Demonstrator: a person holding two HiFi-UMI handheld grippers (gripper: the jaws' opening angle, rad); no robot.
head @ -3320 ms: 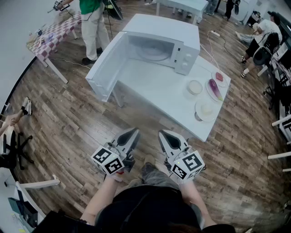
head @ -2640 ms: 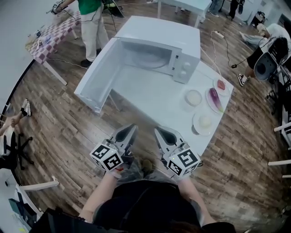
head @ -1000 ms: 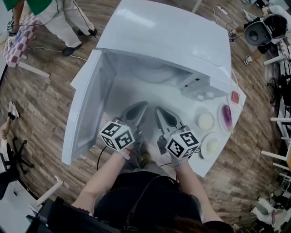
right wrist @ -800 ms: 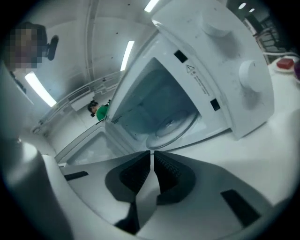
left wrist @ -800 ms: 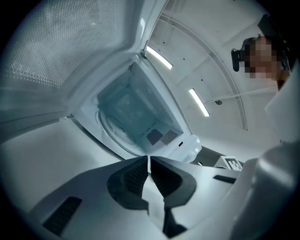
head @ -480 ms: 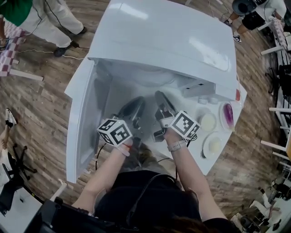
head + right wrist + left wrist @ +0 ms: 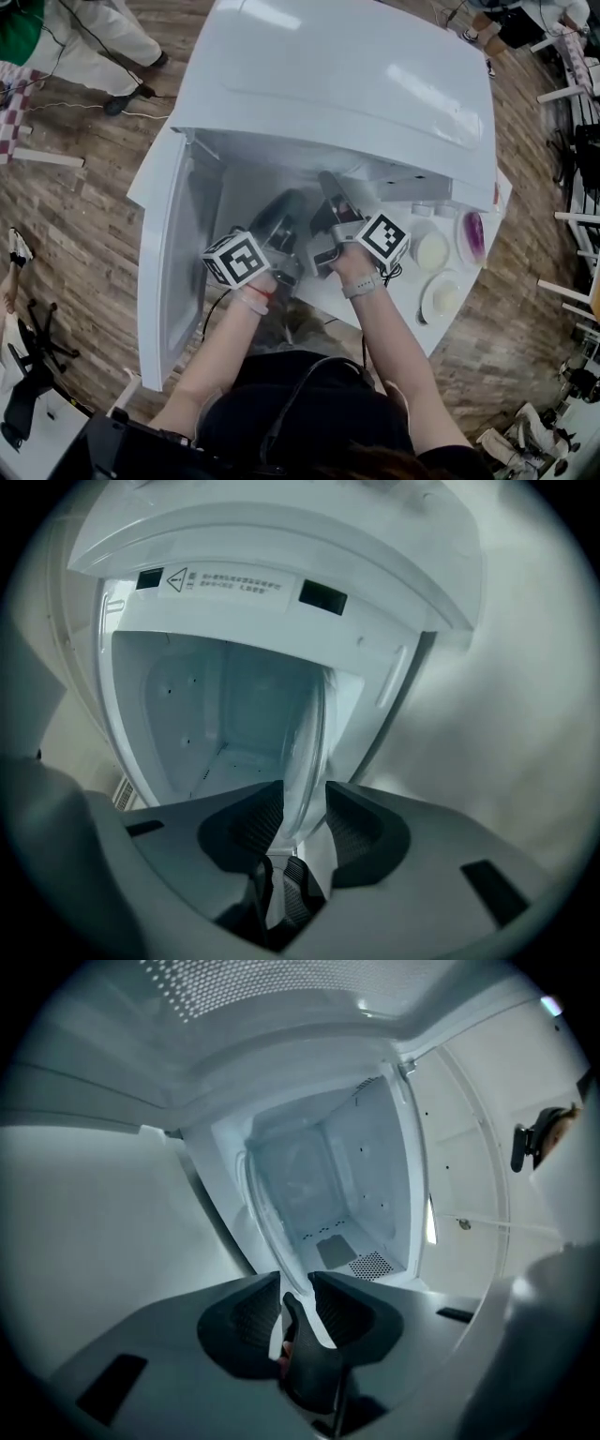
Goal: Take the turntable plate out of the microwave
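The glass turntable plate stands inside the white microwave, and both gripper views see it edge-on. In the left gripper view my left gripper has its jaws opening, with the plate's rim running between the pads, which do not press on it. In the right gripper view the plate runs between the jaws of my right gripper, which are opening wide and stand clear of the glass. In the head view the left gripper and right gripper reach into the cavity mouth side by side. The microwave's top hides the plate there.
The microwave door hangs open to the left. On the white table to the right lie a small bowl, a plate with a purple item and another plate. A person stands at the far left.
Both grippers have moved forward from in front of the microwave into its mouth and rolled. Their jaws, shut before, now stand apart around the plate's rim.
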